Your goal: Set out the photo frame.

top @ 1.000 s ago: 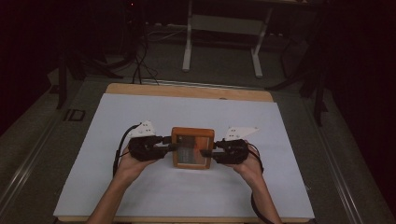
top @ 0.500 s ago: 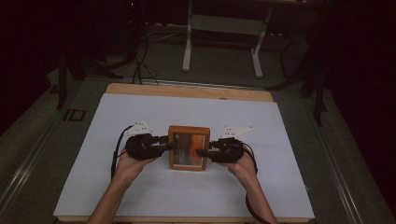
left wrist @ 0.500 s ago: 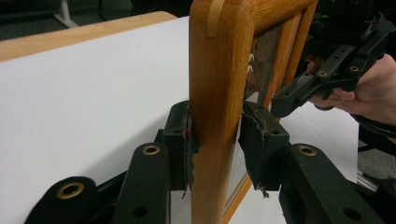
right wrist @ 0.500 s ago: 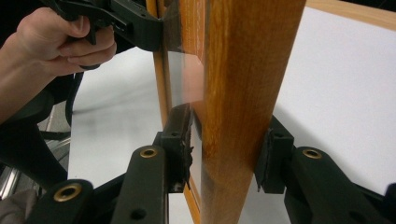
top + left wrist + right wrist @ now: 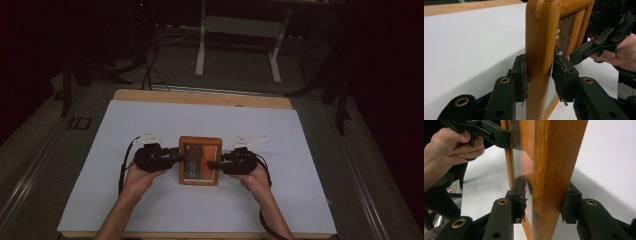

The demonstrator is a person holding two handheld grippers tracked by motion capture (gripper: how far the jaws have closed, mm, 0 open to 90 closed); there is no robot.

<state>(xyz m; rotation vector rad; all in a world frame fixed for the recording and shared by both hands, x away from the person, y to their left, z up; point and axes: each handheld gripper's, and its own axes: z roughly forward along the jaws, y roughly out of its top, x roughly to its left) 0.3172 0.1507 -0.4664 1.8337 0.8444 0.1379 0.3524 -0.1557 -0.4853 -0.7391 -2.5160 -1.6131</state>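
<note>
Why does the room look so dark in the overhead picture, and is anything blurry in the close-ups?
High view: light falls on the white table alone, the floor behind is dim. Left gripper view: the wooden frame is sharp. Right gripper view: its glass carries a soft sheen, and the hand behind looks slightly soft.

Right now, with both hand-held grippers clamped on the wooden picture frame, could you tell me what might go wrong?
1. The left hand-held gripper and right hand-held gripper each pinch only a narrow side rail of the wooden frame, so it could slip or twist if the hands move unevenly.
2. One pad of the right gripper sits against the glass; squeezing harder might crack it.
</note>
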